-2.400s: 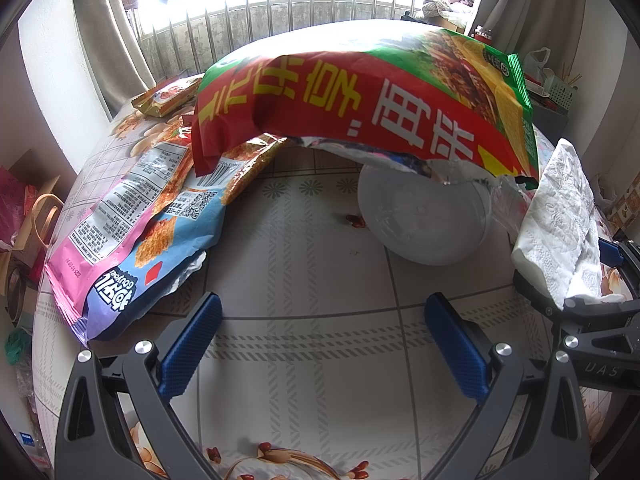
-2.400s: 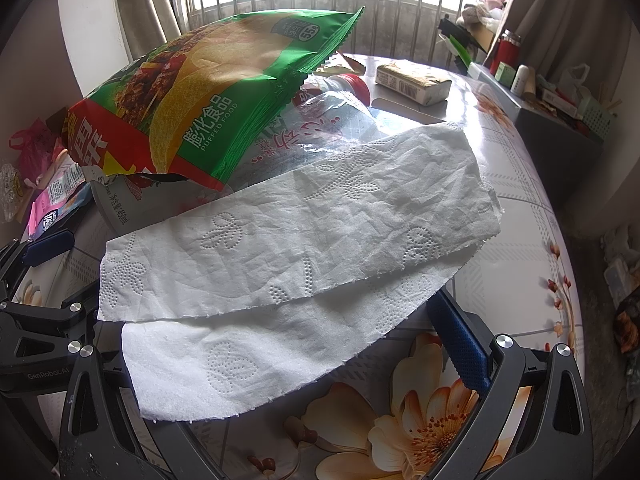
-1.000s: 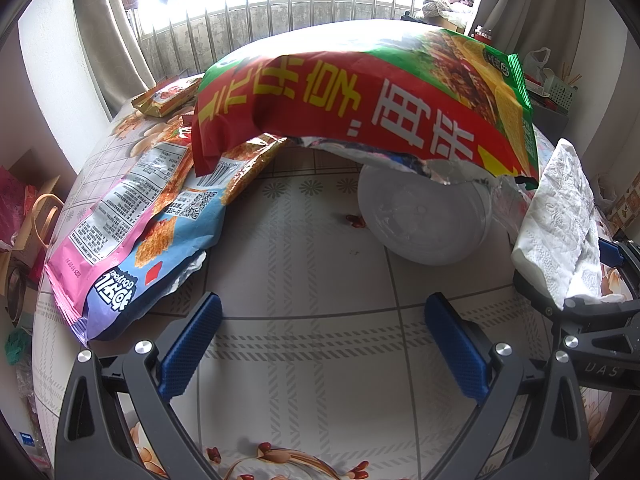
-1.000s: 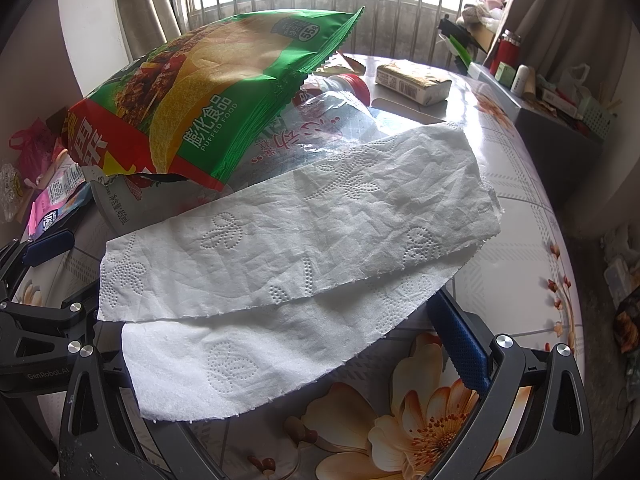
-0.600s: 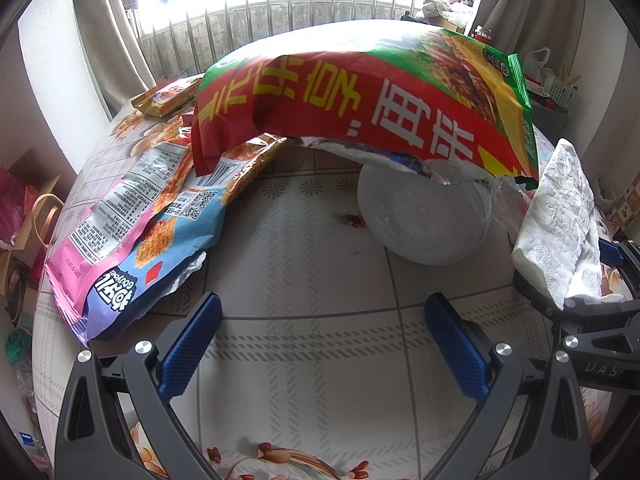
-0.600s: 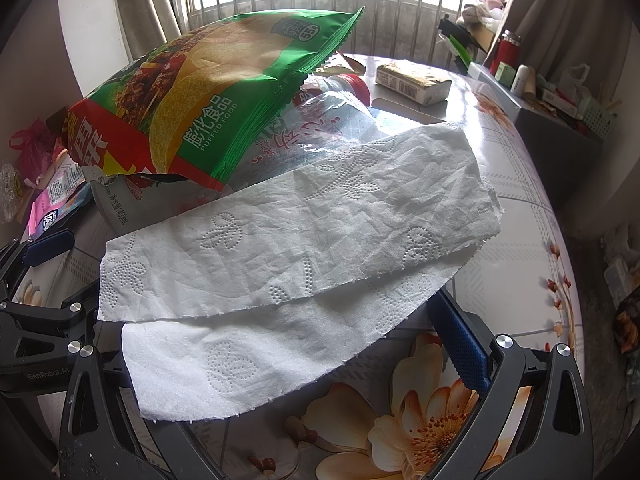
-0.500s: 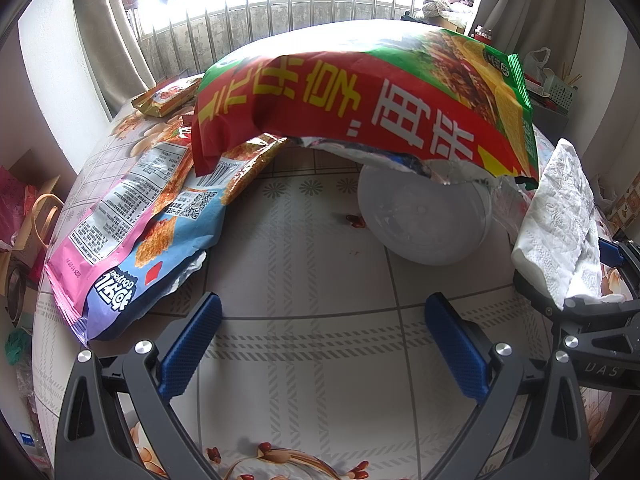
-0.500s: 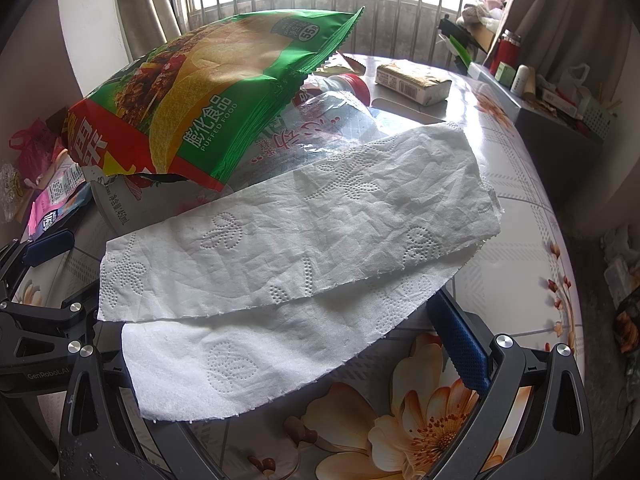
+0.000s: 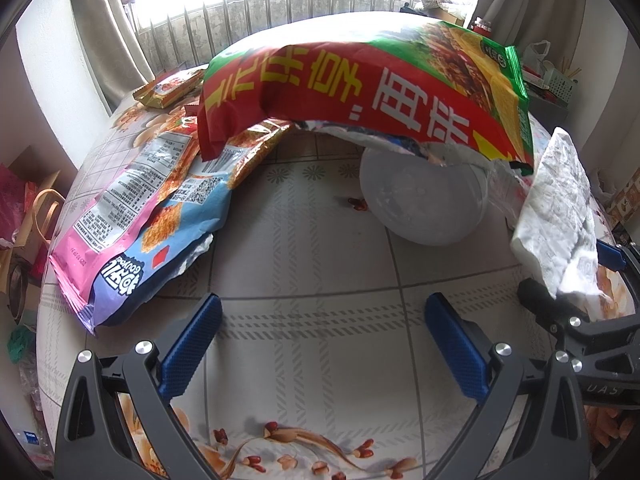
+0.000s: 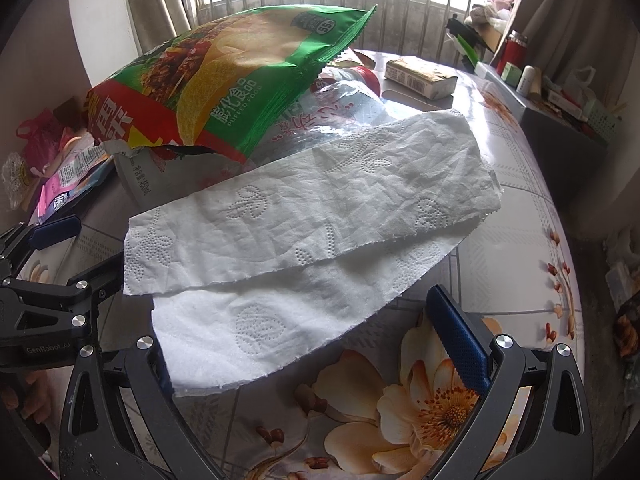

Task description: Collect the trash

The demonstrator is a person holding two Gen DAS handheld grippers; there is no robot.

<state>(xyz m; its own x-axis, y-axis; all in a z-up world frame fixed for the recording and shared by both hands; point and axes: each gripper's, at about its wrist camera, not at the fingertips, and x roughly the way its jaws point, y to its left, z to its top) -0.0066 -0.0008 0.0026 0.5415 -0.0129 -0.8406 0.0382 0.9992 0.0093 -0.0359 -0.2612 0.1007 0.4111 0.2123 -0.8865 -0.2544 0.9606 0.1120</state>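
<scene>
Two grippers sit low over a round table [image 9: 304,248] with a flowery cloth. The left gripper [image 9: 320,344] has its blue fingers [image 9: 192,344] spread wide apart, with nothing between them, only bare cloth. The right gripper [image 10: 304,344] also looks wide open. Its blue finger at 4 o'clock is clear, but the other one is hidden under a white paper towel [image 10: 304,216]. The towel lies folded over that side, and I cannot tell if it is pinched or just resting there.

A big red and green chip bag [image 9: 360,92] is at 12 o'clock in the left view, propped up over a white tub [image 9: 424,204]. It has big yellow and white Chinese letters. In the right view the same bag [image 10: 224,80] shows the words "PUFFED FOOD" and a "55" mark near its top.

Only the left view shows a pink and blue snack bag [image 9: 140,216] lying flat at 9 o'clock. It has a barcode square, small print and upside-down writing that I cannot read for sure. A small orange packet [image 9: 168,90] lies behind it at 11 o'clock.

Only the right view shows a crushed clear bottle [image 10: 340,108] with a red cap and red writing, tucked under the chip bag, and a tan box [image 10: 420,76] at 1 o'clock. The left gripper, seen at 9 o'clock there, says "GenRobot".
</scene>
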